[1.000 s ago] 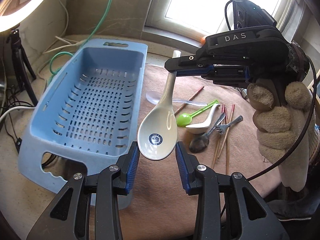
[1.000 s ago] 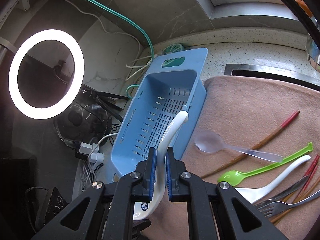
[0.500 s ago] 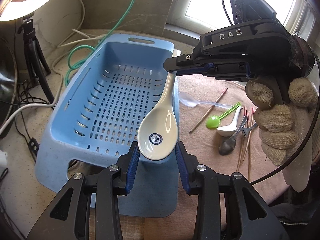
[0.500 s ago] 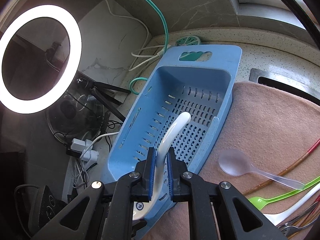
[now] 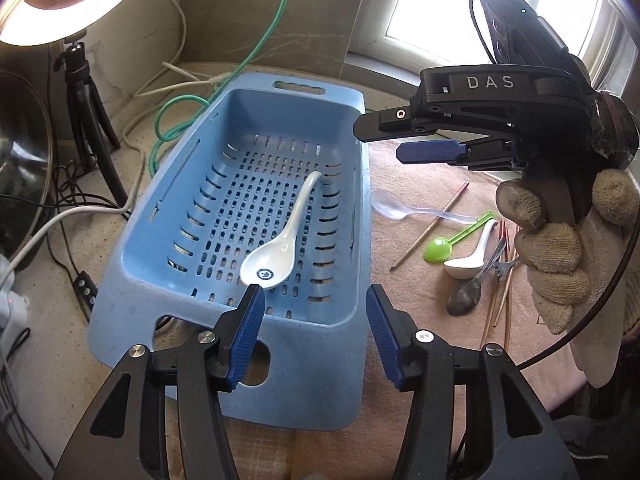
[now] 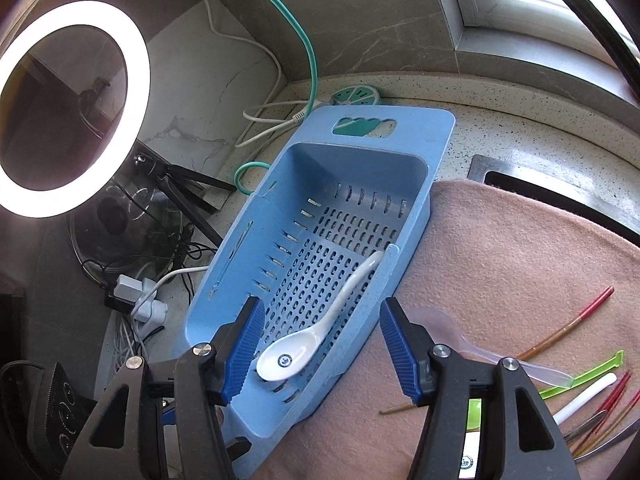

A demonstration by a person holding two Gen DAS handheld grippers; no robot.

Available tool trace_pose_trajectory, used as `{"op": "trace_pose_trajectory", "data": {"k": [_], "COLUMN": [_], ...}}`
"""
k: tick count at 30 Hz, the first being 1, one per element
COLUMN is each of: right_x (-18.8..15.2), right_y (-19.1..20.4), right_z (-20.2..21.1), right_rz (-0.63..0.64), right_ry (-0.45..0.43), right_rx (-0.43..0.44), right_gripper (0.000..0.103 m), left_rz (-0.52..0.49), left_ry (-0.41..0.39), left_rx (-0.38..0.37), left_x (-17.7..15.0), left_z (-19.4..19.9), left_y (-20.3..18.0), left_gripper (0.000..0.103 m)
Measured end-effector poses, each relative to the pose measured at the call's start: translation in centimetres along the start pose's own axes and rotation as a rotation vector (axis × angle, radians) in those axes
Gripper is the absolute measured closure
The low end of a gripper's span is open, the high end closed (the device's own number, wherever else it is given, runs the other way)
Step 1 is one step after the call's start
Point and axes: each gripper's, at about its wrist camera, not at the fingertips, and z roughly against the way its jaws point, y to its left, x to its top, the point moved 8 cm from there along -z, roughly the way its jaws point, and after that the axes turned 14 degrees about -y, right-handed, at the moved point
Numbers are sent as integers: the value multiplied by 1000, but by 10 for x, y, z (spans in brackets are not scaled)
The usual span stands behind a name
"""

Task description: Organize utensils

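A white ceramic spoon (image 5: pixel 280 240) (image 6: pixel 316 332) lies loose on the perforated floor of the blue plastic basket (image 5: pixel 362 200) (image 6: pixel 440 128), bowl toward me. My left gripper (image 5: pixel 314 296) hovers over the basket's near end. Its jaws are opening, with nothing between the pads. My right gripper (image 5: pixel 380 142) (image 6: pixel 320 308), held by a gloved hand (image 5: pixel 560 248), hangs above the basket's right rim. Its jaws are opening too and hold nothing. More utensils lie on the pink cloth (image 6: pixel 520 260): a clear plastic spoon (image 5: pixel 388 206), a green spoon (image 5: pixel 440 248), a white spoon (image 5: pixel 464 266), a metal spoon (image 5: pixel 464 300) and chopsticks (image 5: pixel 432 224).
A lit ring light (image 6: pixel 72 108) on a tripod (image 5: pixel 88 92) stands left of the basket. Green and white cables (image 5: pixel 176 120) and a round power strip (image 6: pixel 356 96) lie behind it. A sink edge (image 6: pixel 560 188) shows beyond the cloth, under a window.
Both grippers let go of the white spoon and opened. The spoon dropped from between them into the blue basket, where it now lies flat.
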Motion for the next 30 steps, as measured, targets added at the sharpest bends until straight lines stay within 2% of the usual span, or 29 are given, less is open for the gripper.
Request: {"op": "trace_pose_trajectory", "data": {"k": [9,13,17,22,30], "right_x": [5,5,0,-19,-66], "right_y": [-17,-35,-65,-112,-181], "right_z": [43,73,106,142,175], "right_rz": [32,27,-15,-72,-228], "right_ry": [-54,-89,-123,-144,-116], "right_rx": [-24,-41,-69,-153,-247], "right_gripper": [47,47,46,46,46], "left_rz": [25,38,8,-38,-106], "left_ry": [34,53,59,73,119], "left_rx": [-22,-68,-96,-156,-245], "left_x": [-8,-15,-18,-19,-31], "left_z": [-4,-6,-9,-14,-24], "left_y": [-16,-32,-51,-80,-125], "left_gripper": [51,51,51,51,51]}}
